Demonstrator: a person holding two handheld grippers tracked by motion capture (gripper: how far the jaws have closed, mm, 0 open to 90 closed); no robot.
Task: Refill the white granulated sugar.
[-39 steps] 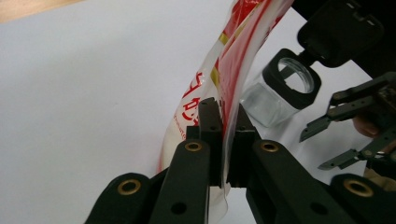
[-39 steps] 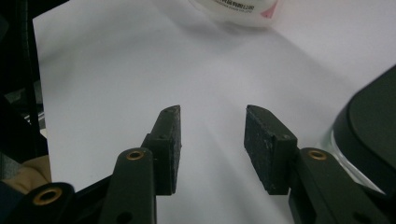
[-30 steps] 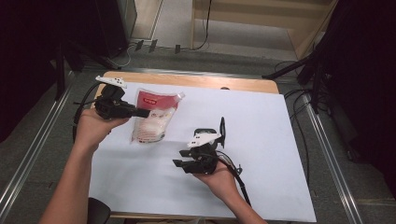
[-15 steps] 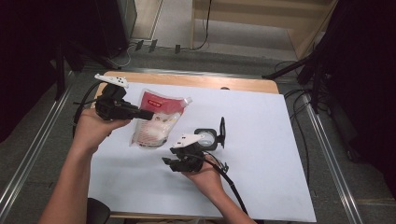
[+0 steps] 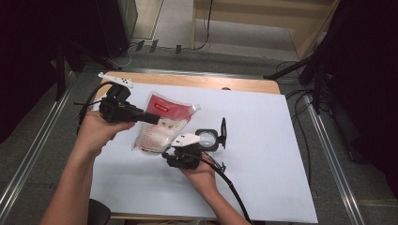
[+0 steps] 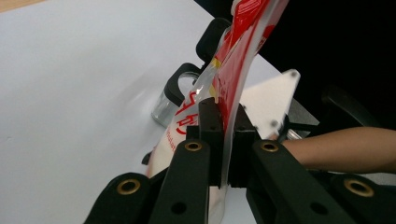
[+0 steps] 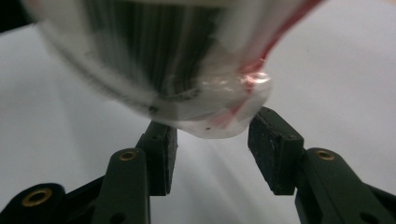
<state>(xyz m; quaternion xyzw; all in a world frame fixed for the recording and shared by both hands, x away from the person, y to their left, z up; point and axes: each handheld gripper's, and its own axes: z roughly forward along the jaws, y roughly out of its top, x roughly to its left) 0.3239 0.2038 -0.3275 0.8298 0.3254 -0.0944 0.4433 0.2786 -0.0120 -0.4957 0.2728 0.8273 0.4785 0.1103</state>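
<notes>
A red and white refill pouch (image 5: 162,123) is held off the white sheet at the left. My left gripper (image 5: 154,119) is shut on its upper edge. In the left gripper view the pouch (image 6: 236,65) runs up from the closed jaws of my left gripper (image 6: 224,144). My right gripper (image 5: 165,154) sits at the pouch's lower end. In the right gripper view my right gripper (image 7: 210,151) stands open, with the blurred bottom corner of the pouch (image 7: 219,121) just above the gap between its pads.
A small glass jar (image 5: 205,138) with its black hinged lid (image 5: 223,132) swung up stands just right of the pouch, also seen as the jar (image 6: 170,100) in the left gripper view. White sheet (image 5: 267,154) covers the wooden table (image 5: 244,85). Cables trail off both sides.
My right gripper has moved left across the sheet to the pouch's lower end. The left gripper has tilted the pouch slightly up and to the right.
</notes>
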